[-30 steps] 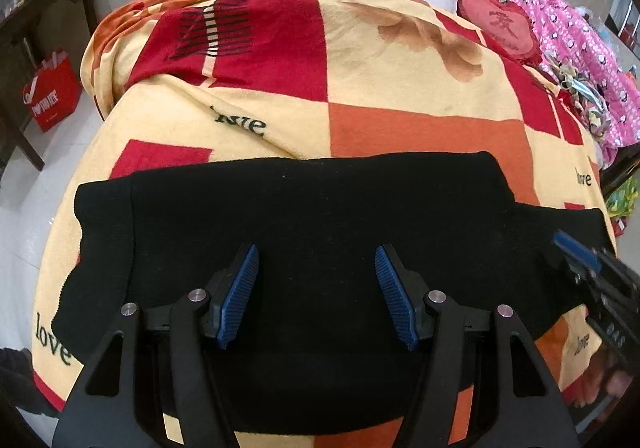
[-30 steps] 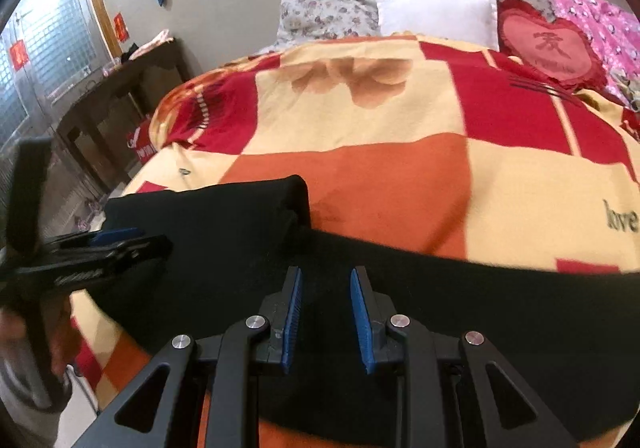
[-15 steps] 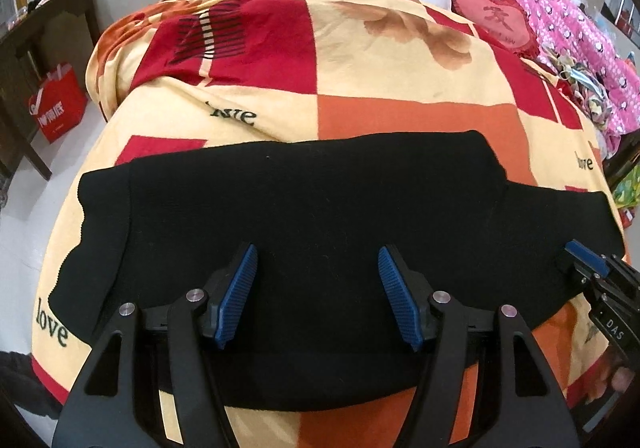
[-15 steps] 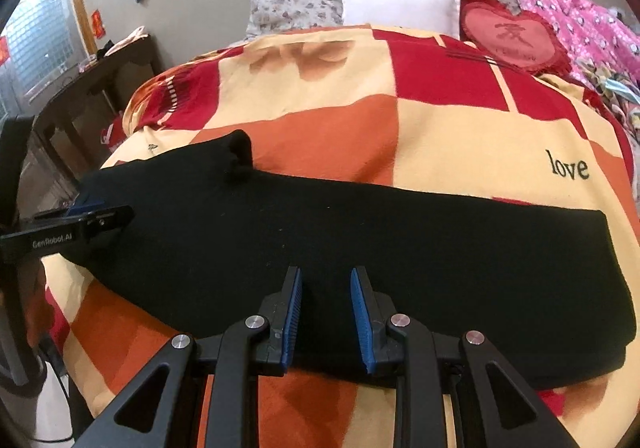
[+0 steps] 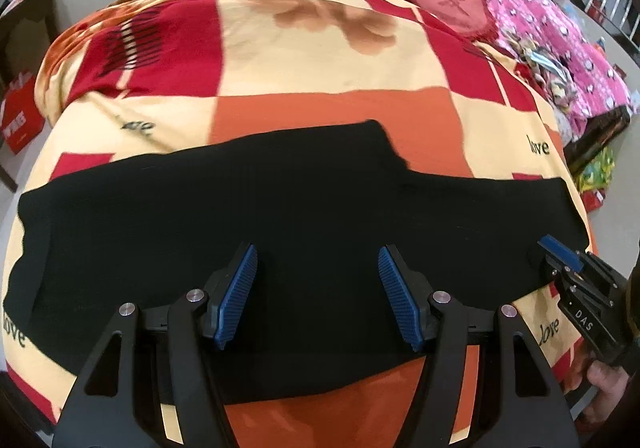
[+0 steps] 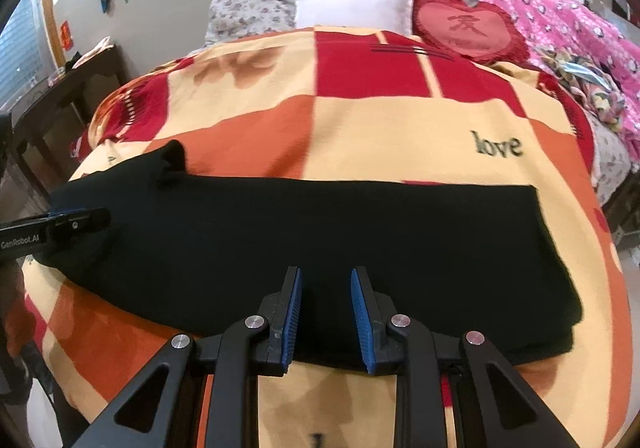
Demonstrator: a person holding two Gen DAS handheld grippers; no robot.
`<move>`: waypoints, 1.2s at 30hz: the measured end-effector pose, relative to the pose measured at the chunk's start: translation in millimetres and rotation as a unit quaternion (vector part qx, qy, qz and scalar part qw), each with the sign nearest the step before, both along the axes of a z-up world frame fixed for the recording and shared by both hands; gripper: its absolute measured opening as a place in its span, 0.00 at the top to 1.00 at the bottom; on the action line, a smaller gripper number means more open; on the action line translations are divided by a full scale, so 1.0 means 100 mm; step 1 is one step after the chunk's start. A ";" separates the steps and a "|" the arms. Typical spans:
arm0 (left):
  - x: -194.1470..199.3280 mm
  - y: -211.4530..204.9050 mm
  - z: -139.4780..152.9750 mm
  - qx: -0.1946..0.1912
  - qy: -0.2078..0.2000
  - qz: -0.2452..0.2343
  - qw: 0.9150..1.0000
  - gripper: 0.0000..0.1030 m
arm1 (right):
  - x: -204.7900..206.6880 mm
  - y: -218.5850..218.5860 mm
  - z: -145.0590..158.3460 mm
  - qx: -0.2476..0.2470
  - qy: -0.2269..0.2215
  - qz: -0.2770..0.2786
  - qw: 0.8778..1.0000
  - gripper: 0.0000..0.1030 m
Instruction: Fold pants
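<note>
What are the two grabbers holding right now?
Nothing. The left gripper and right gripper both hover with jaws apart above the black pants.

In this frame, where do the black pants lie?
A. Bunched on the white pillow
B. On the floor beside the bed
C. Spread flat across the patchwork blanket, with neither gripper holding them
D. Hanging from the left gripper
C: the black pants lie flat on the patchwork blanket, and both the left gripper and right gripper stand open with nothing between the fingers.

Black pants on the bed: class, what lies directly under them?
The black pants lie flat on a checked blanket of red, orange and yellow. Its pattern beneath them is hidden; nothing else shows under them.
</note>
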State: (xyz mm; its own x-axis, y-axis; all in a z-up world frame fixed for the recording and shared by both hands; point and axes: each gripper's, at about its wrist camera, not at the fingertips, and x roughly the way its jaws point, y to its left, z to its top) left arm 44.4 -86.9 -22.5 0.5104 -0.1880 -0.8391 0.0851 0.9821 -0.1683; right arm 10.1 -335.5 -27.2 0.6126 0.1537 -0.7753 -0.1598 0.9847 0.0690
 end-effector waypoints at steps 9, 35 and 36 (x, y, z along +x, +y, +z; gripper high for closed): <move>0.09 -0.38 0.00 0.009 0.000 -0.028 1.000 0.39 | -0.05 -0.33 -0.01 -0.014 -0.006 -0.027 1.000 0.76; 0.86 -2.16 0.00 -0.051 0.052 -0.245 0.967 0.35 | -0.50 -1.45 -0.04 0.089 -0.005 -0.126 0.988 0.63; 0.90 -2.25 0.00 -0.048 0.050 -0.254 0.965 0.35 | -0.48 -1.45 -0.05 0.102 -0.007 -0.124 0.987 0.62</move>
State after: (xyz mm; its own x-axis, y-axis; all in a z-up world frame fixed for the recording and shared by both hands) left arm 134.6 -312.1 -22.3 0.2492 -0.4711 -0.8461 0.5301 0.7975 -0.2879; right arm -37.7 -480.4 -32.4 0.6614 0.1503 -0.7348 0.0819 0.9594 0.2700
